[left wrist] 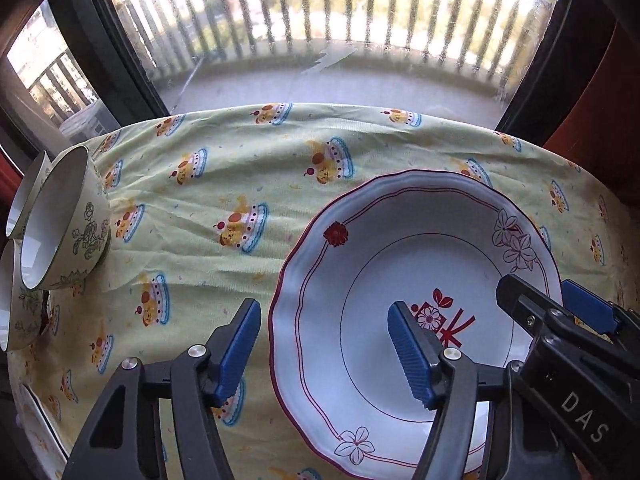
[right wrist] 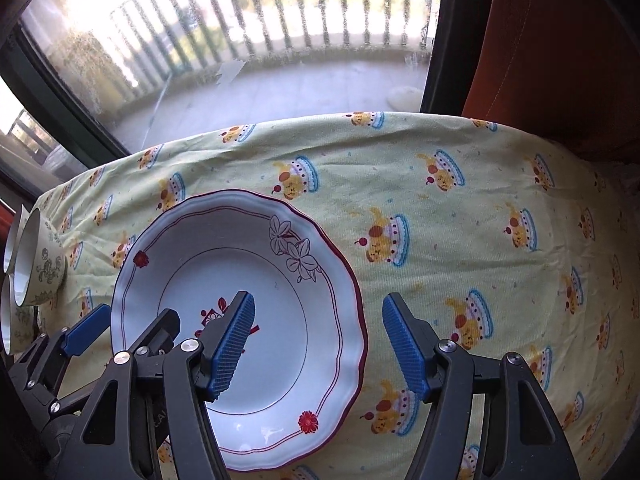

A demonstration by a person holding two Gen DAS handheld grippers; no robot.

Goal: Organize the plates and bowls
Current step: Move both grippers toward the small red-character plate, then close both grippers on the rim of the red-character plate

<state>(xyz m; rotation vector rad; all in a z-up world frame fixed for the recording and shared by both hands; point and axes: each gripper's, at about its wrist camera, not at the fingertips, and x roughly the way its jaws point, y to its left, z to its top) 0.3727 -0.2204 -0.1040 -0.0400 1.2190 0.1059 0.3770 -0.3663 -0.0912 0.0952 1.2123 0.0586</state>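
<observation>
Two wrist views of a cloth-covered surface (left wrist: 248, 160) beside a window.

Left wrist view: the left gripper (left wrist: 324, 346) stands open, its blue ribbed pads apart and pressing on nothing. The left rim of the plate (left wrist: 400, 248) lies between the two pads, one pad over the cloth and the other over the plate's inner well. Whether either pad touches the plate cannot be told. The right gripper (left wrist: 548, 300) enters from the right edge, over the plate's right rim.

Right wrist view: the right gripper (right wrist: 318, 344) is likewise open and empty. Its left pad hangs over the plate's (right wrist: 256, 240) well and its right pad over the cloth, so that the plate's right rim lies between them. The left gripper (right wrist: 124, 324) shows at the lower left, at the plate's opposite rim.

The plate is white and deep, with a wavy dark red edge, flower outlines and a red motif in its well. It sits flat on the yellow cloth printed with small cakes.

Three white bowls (left wrist: 66, 216) with green flower outlines stand clustered at the far left edge of the surface, well apart from the plate. A railing (left wrist: 320, 12) shows through the glass.
</observation>
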